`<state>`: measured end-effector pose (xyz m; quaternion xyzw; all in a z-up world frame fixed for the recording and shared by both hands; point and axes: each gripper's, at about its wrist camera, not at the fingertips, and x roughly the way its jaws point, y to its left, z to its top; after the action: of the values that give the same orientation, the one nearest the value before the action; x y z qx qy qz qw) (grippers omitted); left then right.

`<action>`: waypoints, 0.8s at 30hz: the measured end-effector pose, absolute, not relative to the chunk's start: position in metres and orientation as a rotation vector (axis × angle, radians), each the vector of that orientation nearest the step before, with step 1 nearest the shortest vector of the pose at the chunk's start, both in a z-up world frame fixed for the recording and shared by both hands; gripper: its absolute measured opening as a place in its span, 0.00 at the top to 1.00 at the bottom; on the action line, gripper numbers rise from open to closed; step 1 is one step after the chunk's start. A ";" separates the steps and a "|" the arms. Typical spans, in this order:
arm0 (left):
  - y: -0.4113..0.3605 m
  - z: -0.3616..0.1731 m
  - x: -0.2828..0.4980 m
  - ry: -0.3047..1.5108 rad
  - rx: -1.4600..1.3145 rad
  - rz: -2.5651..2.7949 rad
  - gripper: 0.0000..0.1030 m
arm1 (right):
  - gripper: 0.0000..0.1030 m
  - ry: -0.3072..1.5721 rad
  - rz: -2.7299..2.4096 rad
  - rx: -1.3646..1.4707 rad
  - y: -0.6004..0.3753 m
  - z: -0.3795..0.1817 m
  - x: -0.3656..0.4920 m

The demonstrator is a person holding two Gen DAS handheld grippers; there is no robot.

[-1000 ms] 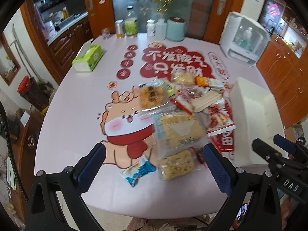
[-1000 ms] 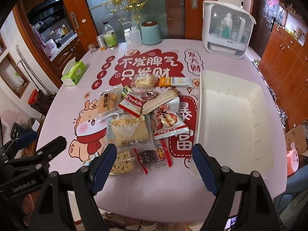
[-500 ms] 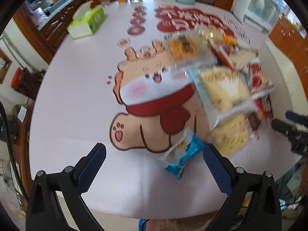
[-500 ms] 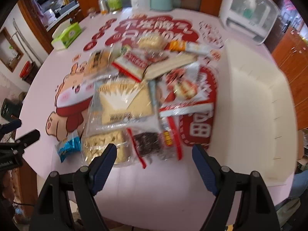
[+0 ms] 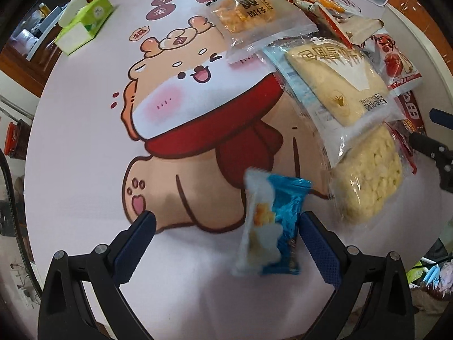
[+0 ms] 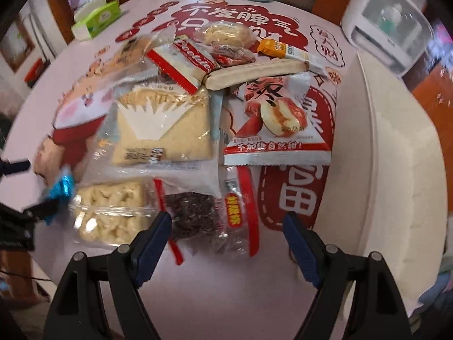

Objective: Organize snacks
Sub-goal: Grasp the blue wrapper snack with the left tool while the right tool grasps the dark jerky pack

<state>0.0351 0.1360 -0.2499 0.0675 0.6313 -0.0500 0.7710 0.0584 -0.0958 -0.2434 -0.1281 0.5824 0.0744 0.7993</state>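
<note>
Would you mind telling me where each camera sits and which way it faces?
Left wrist: on the left tool, low over the table edge, facing the blue snack packet; its two open fingers show.
Right wrist: on the right tool, facing the snack pile and white bin; its open fingers show.
Shared: the blue packet, pile, and each other's tool.

Green tissue box (image 5: pixel 85 24) on cartoon tablecloth (image 5: pixel 85 147); white appliance (image 6: pixel 390 25) behind

A white-and-red packet (image 6: pixel 184 62) reads "Cookie"; the red-date snack bag (image 6: pixel 276 121) carries "不加糖自然甜!"; a clear bun wrapper (image 5: pixel 249 8) shows "蛋黄" and "面仔"; the tablecloth (image 6: pixel 240 17) bears the slogan "不发脾气".
</note>
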 end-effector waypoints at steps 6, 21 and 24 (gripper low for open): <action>0.135 -0.258 0.044 1.397 0.171 -0.111 0.03 | 0.20 1.255 0.203 -0.373 -0.092 -0.247 0.057; 0.136 -0.279 0.041 1.426 0.092 -0.120 0.17 | 0.43 1.361 0.331 -0.288 -0.079 -0.277 0.066; 0.134 -0.273 0.032 1.377 0.104 -0.143 0.57 | 0.56 1.368 0.359 -0.238 -0.079 -0.267 0.066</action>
<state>0.0325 0.1338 -0.2733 0.0479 0.6347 -0.0658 0.7685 0.0662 -0.0790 -0.2672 -0.1088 0.6270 0.1644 0.7537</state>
